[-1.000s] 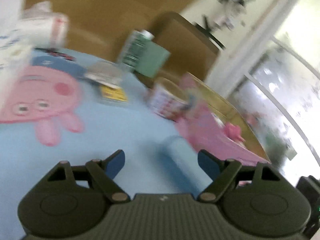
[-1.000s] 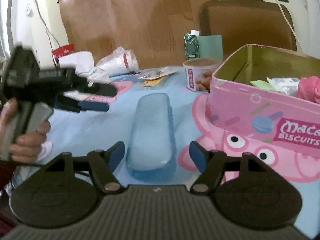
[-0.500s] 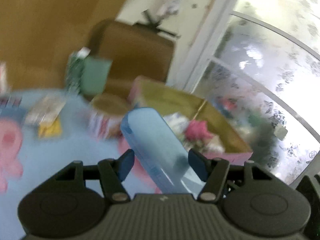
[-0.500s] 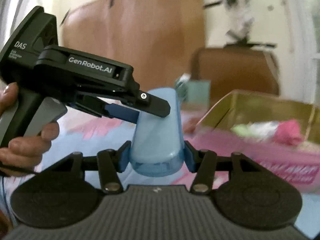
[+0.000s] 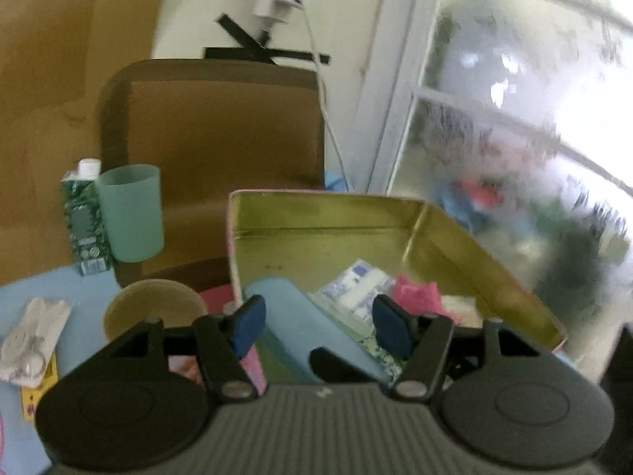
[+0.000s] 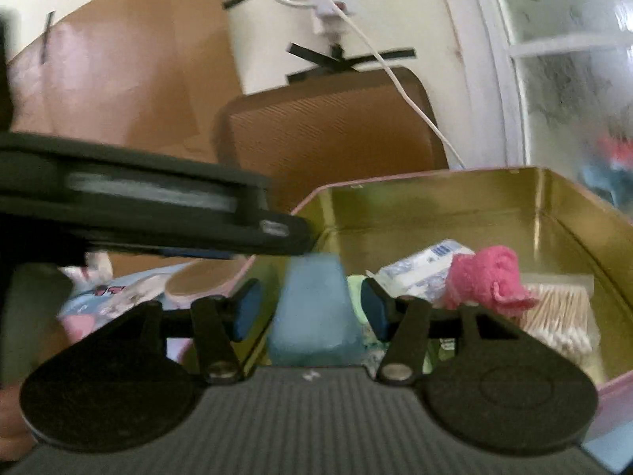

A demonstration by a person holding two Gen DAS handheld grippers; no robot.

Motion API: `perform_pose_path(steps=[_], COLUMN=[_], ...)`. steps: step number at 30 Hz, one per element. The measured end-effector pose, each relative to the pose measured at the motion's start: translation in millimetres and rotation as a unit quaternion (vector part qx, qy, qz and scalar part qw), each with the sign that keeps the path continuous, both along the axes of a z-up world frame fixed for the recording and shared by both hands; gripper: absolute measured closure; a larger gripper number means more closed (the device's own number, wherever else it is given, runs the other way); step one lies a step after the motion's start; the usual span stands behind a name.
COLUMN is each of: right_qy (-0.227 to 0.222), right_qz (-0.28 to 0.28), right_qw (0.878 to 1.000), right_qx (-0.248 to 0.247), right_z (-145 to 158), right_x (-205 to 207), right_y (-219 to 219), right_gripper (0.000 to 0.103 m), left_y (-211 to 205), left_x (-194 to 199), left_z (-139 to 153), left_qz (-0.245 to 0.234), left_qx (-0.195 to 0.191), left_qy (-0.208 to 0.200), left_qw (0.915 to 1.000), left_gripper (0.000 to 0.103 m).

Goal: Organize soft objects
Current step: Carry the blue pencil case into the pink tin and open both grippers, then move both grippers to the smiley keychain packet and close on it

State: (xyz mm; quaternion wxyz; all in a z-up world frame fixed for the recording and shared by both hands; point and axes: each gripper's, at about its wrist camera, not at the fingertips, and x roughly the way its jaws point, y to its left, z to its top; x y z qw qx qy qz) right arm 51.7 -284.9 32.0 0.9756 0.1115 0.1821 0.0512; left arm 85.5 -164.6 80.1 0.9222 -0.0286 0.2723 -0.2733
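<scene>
both spread fingers (image 5: 255, 326) clear of blue case (image 6: 314, 312), inside tin (image 6: 435, 213)

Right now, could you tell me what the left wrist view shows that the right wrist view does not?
Only the left wrist view shows the green carton and the teal cup beside it. Only the right wrist view shows the bag of cotton swabs in the tin, and the left gripper's body crossing the frame. Both show the light blue case, the pink cloth and the open tin.
</scene>
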Motion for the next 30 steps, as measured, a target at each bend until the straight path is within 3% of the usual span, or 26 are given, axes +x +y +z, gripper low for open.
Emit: perform_pose_path(steps=[2, 8, 13, 17, 22, 28, 30], right_qy=[-0.011, -0.064, -0.077, -0.051, 0.004, 0.049, 0.064], right_qz=[-0.001, -0.006, 0.075, 0.143, 0.196, 0.208, 0.199], right_qw=[1.0, 0.998, 0.994, 0.988, 0.978, 0.97, 0.972], right_qx=[0.026, 0.024, -0.018, -0.043, -0.078, -0.116, -0.111], right_z=[-0.6, 5.6, 20.7, 22.4, 14.4, 7.8, 7.7], right_x=[-10.8, -63.0, -63.9, -54.5, -33.2, 10.6, 33.6], right_y=[-8.7, 2.3, 47.7, 96.3, 149.7, 199.0, 213.5], right_gripper=[0.044, 0.044, 0.045, 0.046, 0.045, 0.044, 0.038], left_y=[21.2, 107.2, 181.1, 226.9, 248.2, 262.9, 269.5], left_x=[-11.3, -49.0, -65.5, -67.3, -62.4, -67.4, -69.6], left_z=[3.4, -4.7, -30.9, -54.7, -71.2, -72.2, -72.1], left_qz=[0.009, 0.071, 0.177, 0.243, 0.27, 0.283, 0.29], left_qx=[-0.024, -0.064, -0.051, -0.048, -0.05, -0.083, -0.1], left_qy=[-0.009, -0.03, -0.012, 0.007, 0.011, 0.01, 0.012], left_qw=[0.9996, 0.995, 0.9828, 0.9689, 0.9614, 0.9555, 0.9516], left_gripper=[0.042, 0.042, 0.042, 0.042, 0.042, 0.037, 0.036])
